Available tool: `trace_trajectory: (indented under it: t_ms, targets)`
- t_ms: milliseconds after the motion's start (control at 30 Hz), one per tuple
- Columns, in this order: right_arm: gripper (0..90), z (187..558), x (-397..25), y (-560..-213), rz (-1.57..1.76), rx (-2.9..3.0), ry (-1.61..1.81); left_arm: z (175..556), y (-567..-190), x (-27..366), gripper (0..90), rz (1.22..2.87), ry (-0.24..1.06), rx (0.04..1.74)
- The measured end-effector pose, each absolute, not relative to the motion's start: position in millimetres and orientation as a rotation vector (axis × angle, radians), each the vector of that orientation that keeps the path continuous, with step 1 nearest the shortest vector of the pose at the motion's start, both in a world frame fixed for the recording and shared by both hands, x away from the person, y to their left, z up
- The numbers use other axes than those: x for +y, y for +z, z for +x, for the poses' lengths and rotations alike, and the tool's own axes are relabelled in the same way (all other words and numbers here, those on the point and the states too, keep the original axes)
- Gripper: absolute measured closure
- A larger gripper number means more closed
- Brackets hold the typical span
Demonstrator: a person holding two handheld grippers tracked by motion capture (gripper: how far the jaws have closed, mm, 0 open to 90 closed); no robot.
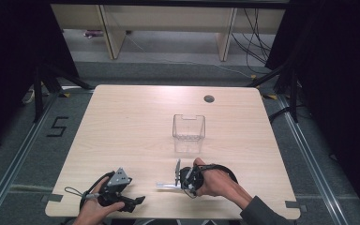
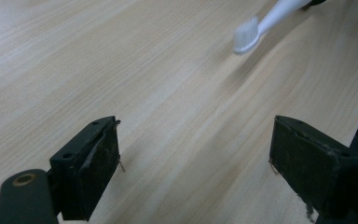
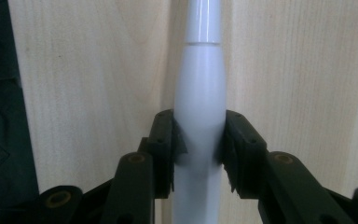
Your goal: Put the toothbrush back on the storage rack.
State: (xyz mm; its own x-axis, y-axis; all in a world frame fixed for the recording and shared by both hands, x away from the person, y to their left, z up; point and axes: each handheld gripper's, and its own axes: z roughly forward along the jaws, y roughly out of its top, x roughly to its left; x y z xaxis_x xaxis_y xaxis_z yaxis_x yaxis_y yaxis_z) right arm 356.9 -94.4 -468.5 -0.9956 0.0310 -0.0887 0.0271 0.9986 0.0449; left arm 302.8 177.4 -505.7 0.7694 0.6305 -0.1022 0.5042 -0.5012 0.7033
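A: Jaws first, left to right? The left gripper [image 1: 138, 200] rests near the pale wooden worktop [image 1: 122, 122]'s front edge, jaws spread wide on nothing.

B: The right gripper [image 1: 183, 180] has clamped the white plastic toothbrush [image 1: 168, 185] handle, low over the worktop. Picked up, I'd say; the clear plastic bin [image 1: 188, 127] stands beyond, path clear

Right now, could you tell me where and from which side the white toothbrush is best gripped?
Grip the toothbrush on its thick handle body, where the right gripper is already shut on it, with a jaw on each rounded flank. It lies low over the table, so coming along the handle from its butt end probably suits best. Avoid the thin neck and the bristle head.
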Motion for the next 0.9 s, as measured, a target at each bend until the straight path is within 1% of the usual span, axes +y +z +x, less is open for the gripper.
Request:
trace_trajectory:
  t_ms: [333, 400, 433, 467, 533, 633, 667, 733, 767, 800, 900]
  targets:
    - [66.3, 355, -103, -451, 0.118, 2.993, 0.15, 303, -506, 177, 15.1, 2.206, 0.215, 0.844]
    - [66.3, 358, -106, -448, 0.079, 2.984, 0.17, 303, -506, 177, 15.1, 2.207, 0.215, 0.843]
    - [66.3, 357, -107, -446, 0.145, 2.978, 0.178, 303, -506, 177, 15.2, 2.207, 0.215, 0.843]
    - [66.3, 359, -108, -443, 0.091, 2.962, 0.216, 303, -506, 177, 15.2, 2.206, 0.215, 0.844]
    - [66.3, 357, -112, -436, 0.199, 2.948, 0.28, 303, -506, 177, 15.1, 2.206, 0.214, 0.843]
    - [66.2, 359, -116, -430, 0.235, 2.918, 0.344, 303, -506, 177, 15.2, 2.207, 0.215, 0.843]
    - [66.3, 362, -121, -424, 0.285, 2.893, 0.437, 303, -506, 177, 15.2, 2.205, 0.216, 0.844]
    - [66.3, 366, -126, -420, 0.292, 2.881, 0.576, 303, -506, 177, 15.2, 2.206, 0.216, 0.844]
    - [66.3, 366, -126, -420, 0.292, 2.881, 0.576, 303, -506, 177, 15.1, 2.206, 0.216, 0.844]
    - [66.3, 365, -131, -417, 0.388, 2.821, 0.641, 303, -506, 177, 15.2, 2.206, 0.215, 0.844]
    - [66.2, 367, -135, -417, 0.416, 2.803, 0.718, 304, -506, 178, 15.2, 2.214, 0.221, 0.849]
